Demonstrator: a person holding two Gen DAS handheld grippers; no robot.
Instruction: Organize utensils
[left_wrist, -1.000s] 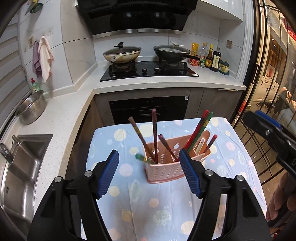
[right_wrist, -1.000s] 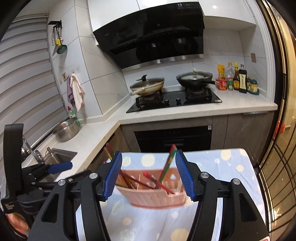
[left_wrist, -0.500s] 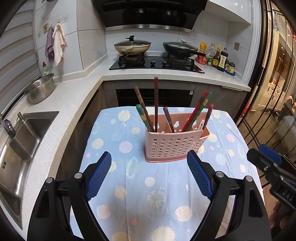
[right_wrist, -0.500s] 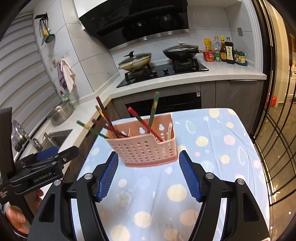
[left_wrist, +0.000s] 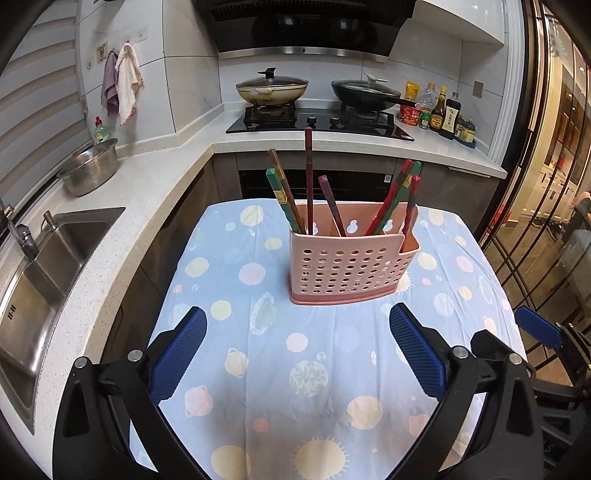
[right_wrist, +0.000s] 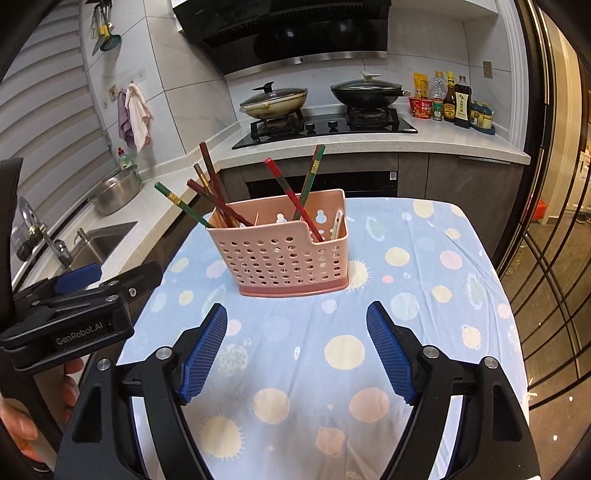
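Observation:
A pink perforated utensil basket (left_wrist: 347, 266) (right_wrist: 284, 254) stands on a small table under a blue planet-print cloth (left_wrist: 295, 369) (right_wrist: 424, 295). Several red, green and brown chopsticks (left_wrist: 308, 177) (right_wrist: 295, 199) lean in it, and a pale spoon (right_wrist: 337, 227) rests at its right end. My left gripper (left_wrist: 297, 332) hovers in front of the basket, jaws opening wide, nothing between them. My right gripper (right_wrist: 297, 325) also sits short of the basket, jaws opening and empty. The left tool's body (right_wrist: 74, 310) shows at the right wrist view's left edge.
Behind the table runs an L-shaped white counter (left_wrist: 166, 166) with a sink (left_wrist: 44, 266), a steel colander bowl (left_wrist: 88, 170), a hob with two lidded pans (left_wrist: 271, 88) and sauce bottles (left_wrist: 443, 114). A dark lattice glass door (left_wrist: 535, 221) stands right of the table. A hand (right_wrist: 22, 424) grips the left tool.
Both grippers drew back and down from the basket, which now lies ahead of the fingertips rather than between them. Both pairs of jaws spread wider.

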